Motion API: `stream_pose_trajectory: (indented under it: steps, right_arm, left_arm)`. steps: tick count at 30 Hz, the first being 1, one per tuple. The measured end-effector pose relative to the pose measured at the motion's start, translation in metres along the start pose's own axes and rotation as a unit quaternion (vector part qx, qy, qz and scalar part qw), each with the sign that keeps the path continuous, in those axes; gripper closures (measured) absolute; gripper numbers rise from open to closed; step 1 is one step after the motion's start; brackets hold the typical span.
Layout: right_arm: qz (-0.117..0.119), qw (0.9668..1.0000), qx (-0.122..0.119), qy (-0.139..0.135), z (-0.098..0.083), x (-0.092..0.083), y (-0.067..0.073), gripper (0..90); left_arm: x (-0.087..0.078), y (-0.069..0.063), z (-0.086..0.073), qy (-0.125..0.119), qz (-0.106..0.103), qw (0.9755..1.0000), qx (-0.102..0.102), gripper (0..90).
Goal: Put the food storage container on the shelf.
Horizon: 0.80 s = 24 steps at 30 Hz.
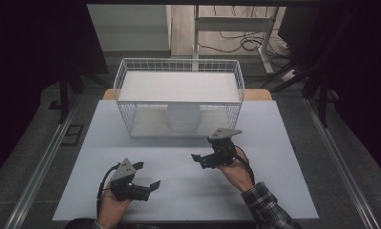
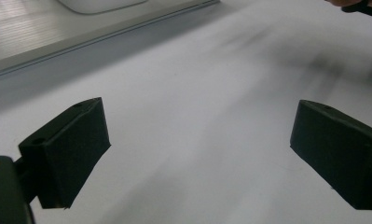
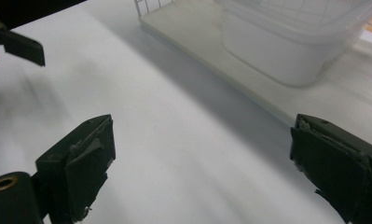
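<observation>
While two black grippers hovered over the smooth white table (image 1: 274, 181), one white wire basket (image 1: 178, 98) stood at its far side. One round white bowl (image 1: 183, 118) sat inside it, under a flat white shelf. Left gripper (image 1: 147, 175) had its jaws spread wide with nothing between them. Right gripper (image 1: 201, 160), near the basket, was spread wide and empty too.

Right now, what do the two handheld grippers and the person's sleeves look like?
Both the left gripper and the right gripper are black, each with two blocky black jaws, a grey three-cornered plate on top and a black cable trailing back. The right gripper's pads look frayed. The right arm wears a dark plaid sleeve.
</observation>
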State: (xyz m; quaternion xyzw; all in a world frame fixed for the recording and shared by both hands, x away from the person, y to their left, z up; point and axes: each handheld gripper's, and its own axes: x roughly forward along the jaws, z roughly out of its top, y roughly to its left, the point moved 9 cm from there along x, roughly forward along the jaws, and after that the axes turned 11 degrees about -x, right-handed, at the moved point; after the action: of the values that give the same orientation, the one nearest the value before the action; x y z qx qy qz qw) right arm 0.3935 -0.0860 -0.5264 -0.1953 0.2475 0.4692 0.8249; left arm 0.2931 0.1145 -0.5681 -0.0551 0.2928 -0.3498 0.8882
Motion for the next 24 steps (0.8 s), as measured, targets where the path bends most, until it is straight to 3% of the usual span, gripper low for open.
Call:
stream_pose_trajectory:
  steps: [6, 10, 16, 24]
  right_arm:
    - [0.003, 1.0000, 0.006, 0.004, -0.014, -0.018, 0.009, 4.1]
    - [0.000, 1.0000, 0.005, 0.005, -0.024, -0.030, 0.015, 3.7]
    - [-0.007, 0.9999, 0.003, 0.009, -0.043, -0.046, 0.019, 2.7]
    - [-0.017, 0.9996, 0.022, 0.005, -0.063, -0.073, 0.022, 2.7]
  left_arm:
    - [-0.002, -0.001, -0.002, 0.014, 0.000, 0.9999, 0.003, 3.8]
    - [-0.009, 0.003, -0.002, 0.021, 0.012, 0.9997, 0.008, 4.0]
    - [-0.026, 0.012, -0.002, 0.009, 0.023, 0.9997, 0.002, 5.0]
    - [-0.046, 0.018, -0.005, 0.000, 0.051, 0.9986, 0.015, 5.2]
